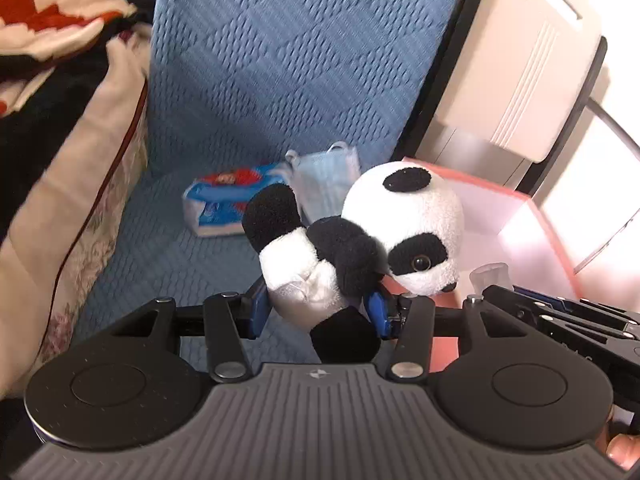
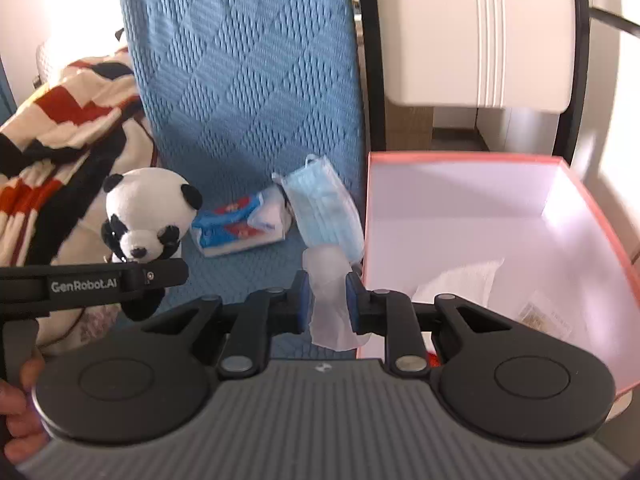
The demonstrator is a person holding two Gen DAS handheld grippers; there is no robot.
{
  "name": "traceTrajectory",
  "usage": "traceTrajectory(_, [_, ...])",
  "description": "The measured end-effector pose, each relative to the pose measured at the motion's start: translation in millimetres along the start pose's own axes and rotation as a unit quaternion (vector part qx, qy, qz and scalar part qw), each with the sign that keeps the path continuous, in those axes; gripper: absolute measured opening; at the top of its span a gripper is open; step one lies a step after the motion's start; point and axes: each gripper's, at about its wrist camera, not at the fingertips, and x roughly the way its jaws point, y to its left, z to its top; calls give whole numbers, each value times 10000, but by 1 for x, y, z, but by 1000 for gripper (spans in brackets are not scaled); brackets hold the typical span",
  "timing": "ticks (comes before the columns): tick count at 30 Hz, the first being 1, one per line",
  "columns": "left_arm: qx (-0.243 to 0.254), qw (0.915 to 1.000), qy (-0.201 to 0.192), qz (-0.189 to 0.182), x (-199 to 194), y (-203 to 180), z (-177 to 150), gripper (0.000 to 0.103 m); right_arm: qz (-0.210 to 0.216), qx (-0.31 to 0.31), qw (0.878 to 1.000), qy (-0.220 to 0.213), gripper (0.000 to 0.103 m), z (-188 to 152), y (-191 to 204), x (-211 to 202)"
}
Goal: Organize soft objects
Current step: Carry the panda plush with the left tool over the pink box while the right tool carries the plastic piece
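Box (image 2: 472,200) with pink rim holds white cloth (image 2: 460,284) and small packet (image 2: 538,312).

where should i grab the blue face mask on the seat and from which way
Take the face mask by its upper edge near the ear loop, coming down from above. It leans against the blue seat back, so that edge stands free, with the tissue pack crowding its left.

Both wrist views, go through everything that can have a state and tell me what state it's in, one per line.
Left claw: shut on the panda's body.
Panda: held up, off the seat.
Right claw: shut on the translucent soft piece.
Pink box: open, white cloth inside.
Face mask: lying on the blue seat.
Tissue pack: lying on the seat.
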Motion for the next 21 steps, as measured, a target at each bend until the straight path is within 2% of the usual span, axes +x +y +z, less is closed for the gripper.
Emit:
traceTrajectory(14, [-165, 9988, -319, -331, -34, -62, 33, 55, -97, -8, 9991, -424, 23, 45, -47, -48])
traceTrajectory(21, [-90, 9976, -383, -566, -35, -106, 41, 55, -273, 36, 9986, -445, 23, 48, -80, -61])
